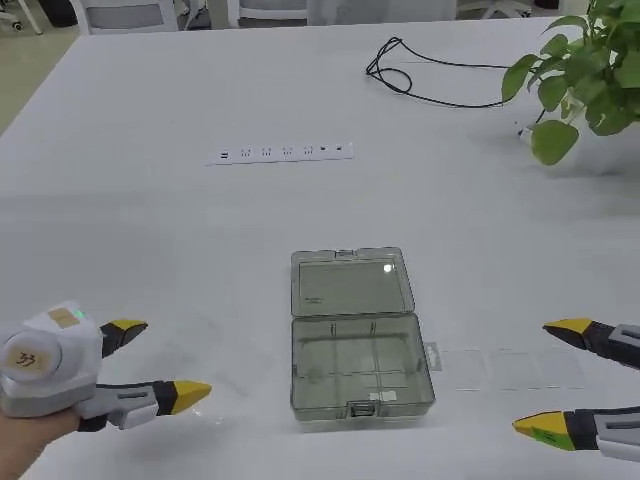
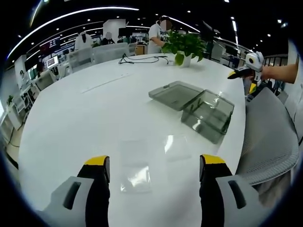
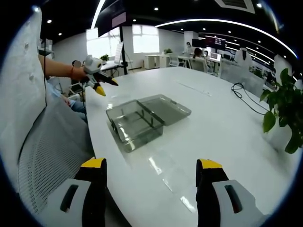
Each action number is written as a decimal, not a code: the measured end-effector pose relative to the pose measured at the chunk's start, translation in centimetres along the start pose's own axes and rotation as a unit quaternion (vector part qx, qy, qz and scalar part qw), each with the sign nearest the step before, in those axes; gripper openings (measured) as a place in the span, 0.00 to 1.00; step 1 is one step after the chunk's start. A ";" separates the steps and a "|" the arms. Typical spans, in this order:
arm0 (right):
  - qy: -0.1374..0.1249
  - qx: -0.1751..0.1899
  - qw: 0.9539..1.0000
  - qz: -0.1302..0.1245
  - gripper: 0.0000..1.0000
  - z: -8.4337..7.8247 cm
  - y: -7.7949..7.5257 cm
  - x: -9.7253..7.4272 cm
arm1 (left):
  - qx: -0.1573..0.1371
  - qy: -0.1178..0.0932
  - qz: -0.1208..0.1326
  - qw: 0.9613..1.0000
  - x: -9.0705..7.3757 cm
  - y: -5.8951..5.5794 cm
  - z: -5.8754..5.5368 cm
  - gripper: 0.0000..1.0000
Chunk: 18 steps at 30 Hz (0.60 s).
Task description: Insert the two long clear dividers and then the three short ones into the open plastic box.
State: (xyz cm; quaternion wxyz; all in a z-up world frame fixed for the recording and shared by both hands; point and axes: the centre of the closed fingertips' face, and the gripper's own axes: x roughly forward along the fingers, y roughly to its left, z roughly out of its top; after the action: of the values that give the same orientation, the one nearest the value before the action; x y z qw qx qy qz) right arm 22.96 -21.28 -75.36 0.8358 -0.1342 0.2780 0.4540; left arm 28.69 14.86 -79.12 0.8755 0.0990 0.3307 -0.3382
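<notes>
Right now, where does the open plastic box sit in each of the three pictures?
Head view: the open plastic box lies low in the centre, lid flipped away.
Left gripper view: the box is right of centre.
Right gripper view: the box is left of centre, near the table edge.
Shared landmark: the potted plant, top right in the head view, top centre in the left gripper view, far right in the right gripper view.

Bright office: white table (image 1: 130,220), mesh chair (image 2: 270,137), ceiling spotlights (image 3: 156,8), potted plant (image 1: 580,70)
</notes>
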 end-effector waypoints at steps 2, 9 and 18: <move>0.001 0.000 1.000 -0.001 0.78 0.0 0.0 0.0 | -0.005 0.010 0.006 1.000 0.1 0.4 -0.3 0.74; -0.001 0.003 1.000 -0.003 0.78 -0.1 -0.1 0.0 | -0.026 0.036 0.019 0.999 0.6 1.2 -1.2 0.61; -0.002 0.006 1.000 -0.005 0.77 0.0 -0.1 -0.1 | -0.027 0.080 0.026 0.996 1.4 2.0 -2.7 0.50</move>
State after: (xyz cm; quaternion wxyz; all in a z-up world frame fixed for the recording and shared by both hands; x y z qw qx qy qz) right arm 23.01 -21.37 -75.31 0.8394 -0.1299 0.2780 0.4485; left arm 29.35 16.71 -82.16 0.8573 0.1105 0.4057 -0.2970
